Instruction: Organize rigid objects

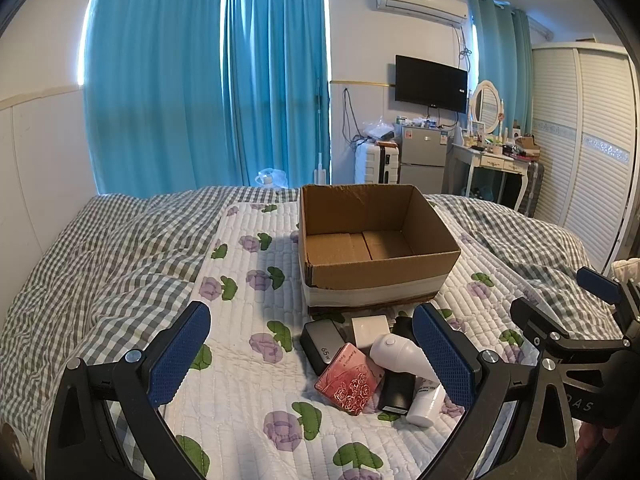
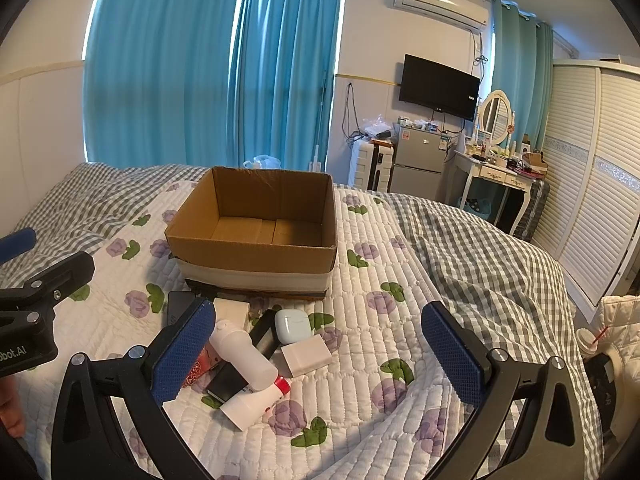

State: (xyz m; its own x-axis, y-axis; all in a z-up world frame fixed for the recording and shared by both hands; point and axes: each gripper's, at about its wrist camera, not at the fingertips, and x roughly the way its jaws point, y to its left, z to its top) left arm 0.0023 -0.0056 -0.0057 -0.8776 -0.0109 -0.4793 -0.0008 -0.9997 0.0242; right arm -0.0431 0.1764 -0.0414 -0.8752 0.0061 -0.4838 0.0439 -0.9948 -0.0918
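Note:
An open, empty cardboard box (image 1: 376, 240) (image 2: 256, 224) stands on the floral quilt. In front of it lies a pile: a pink rose-printed tin (image 1: 347, 378), a dark 65W charger (image 1: 322, 344), a white bottle-shaped device (image 1: 394, 350) (image 2: 240, 350), a white tube with a red cap (image 2: 256, 400), a black case (image 1: 396, 392), a white earbud case (image 2: 293, 325) and a white block (image 2: 306, 354). My left gripper (image 1: 312, 360) is open above the pile. My right gripper (image 2: 316, 356) is open over the pile's right side. Both are empty.
The quilt (image 1: 240, 360) lies over a grey checked duvet (image 1: 100, 248) on the bed. Blue curtains (image 1: 200, 80), a small fridge (image 1: 424, 156), a dressing table (image 1: 492, 160) and a wardrobe (image 1: 580, 152) stand beyond the bed. A cup with a red straw (image 2: 592, 340) is at the right.

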